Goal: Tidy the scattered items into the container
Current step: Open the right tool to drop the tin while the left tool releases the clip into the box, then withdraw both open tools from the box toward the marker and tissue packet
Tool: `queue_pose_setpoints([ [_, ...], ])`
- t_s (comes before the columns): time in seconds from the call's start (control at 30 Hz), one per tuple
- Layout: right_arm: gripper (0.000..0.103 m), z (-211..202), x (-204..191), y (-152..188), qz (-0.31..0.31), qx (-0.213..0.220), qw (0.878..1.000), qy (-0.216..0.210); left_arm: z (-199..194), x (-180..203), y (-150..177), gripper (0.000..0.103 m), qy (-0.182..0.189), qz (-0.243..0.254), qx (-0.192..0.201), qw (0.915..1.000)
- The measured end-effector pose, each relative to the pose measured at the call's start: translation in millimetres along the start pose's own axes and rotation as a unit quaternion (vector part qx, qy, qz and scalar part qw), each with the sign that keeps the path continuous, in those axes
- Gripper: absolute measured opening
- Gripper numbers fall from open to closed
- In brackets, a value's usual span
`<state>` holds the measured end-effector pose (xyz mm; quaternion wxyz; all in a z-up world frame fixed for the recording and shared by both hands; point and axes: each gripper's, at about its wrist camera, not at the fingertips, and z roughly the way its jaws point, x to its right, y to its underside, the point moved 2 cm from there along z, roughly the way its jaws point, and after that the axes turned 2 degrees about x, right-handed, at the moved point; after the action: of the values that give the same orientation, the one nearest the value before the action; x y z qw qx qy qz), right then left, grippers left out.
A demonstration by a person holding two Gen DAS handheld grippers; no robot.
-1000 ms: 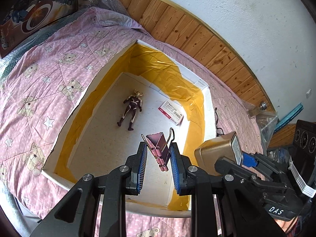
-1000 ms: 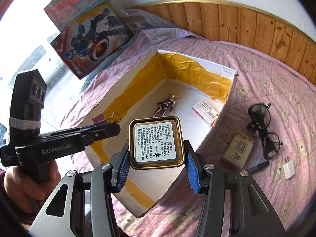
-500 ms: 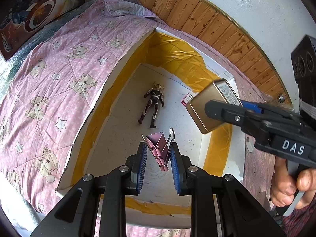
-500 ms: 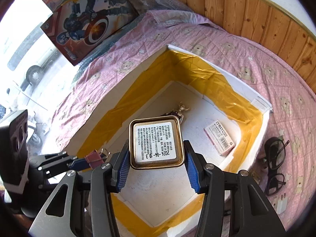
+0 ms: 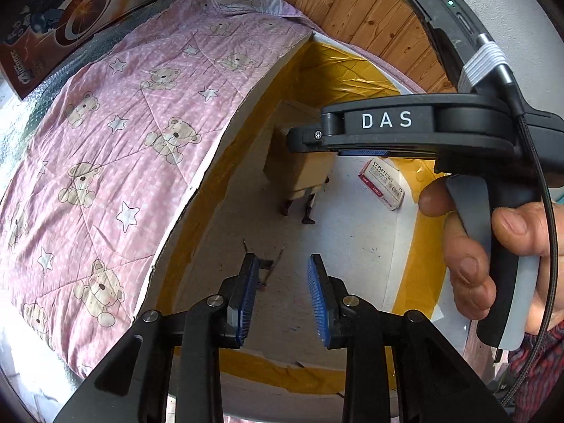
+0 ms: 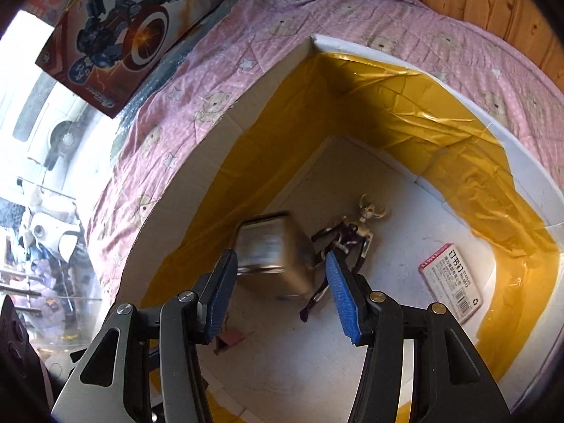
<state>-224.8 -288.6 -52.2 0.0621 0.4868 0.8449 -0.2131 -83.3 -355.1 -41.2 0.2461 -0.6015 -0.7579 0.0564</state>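
Both tools gape empty over the box (image 6: 521, 155). The blurred tin (image 6: 271, 250) lies at the figure's (image 6: 349, 236) nine o'clock, the clip (image 6: 229, 340) at six.

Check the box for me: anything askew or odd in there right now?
The gold square tin is blurred and tilted just beyond the open right gripper, close beside the purple toy figure, apparently mid-drop. The pink binder clip lies loose on the floor of the yellow-taped white box. Nothing looks damaged.
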Motion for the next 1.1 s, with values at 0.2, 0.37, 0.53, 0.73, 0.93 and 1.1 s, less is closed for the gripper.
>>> queue_pose_setpoints([
  [0.2, 0.056, -31, 9, 12, 0.035, 0.025, 0.999, -0.008, -10, 4, 6, 0.047, -0.003, 0.011, 0.017, 0.9998],
  [0.37, 0.056, -54, 10, 34, 0.050, 0.035, 0.998, -0.016, -23, 8, 9, 0.050, 0.001, 0.007, 0.028, 0.9996],
  [0.53, 0.056, -71, 13, 63, 0.061, 0.046, 0.997, -0.019, -36, 13, 22, 0.053, -0.004, 0.015, 0.036, 0.9992],
  [0.73, 0.056, -90, 10, 100, 0.064, 0.055, 0.996, -0.028, -55, 29, 38, 0.053, -0.012, 0.047, 0.059, 0.9971],
  [0.93, 0.056, -111, -1, 131, 0.045, 0.075, 0.996, -0.030, -73, 44, 51, 0.053, -0.026, 0.075, 0.083, 0.9934],
  [1.1, 0.056, -133, -5, 152, 0.041, 0.112, 0.992, -0.032, -85, 57, 61, 0.053, -0.029, 0.092, 0.099, 0.9904],
])
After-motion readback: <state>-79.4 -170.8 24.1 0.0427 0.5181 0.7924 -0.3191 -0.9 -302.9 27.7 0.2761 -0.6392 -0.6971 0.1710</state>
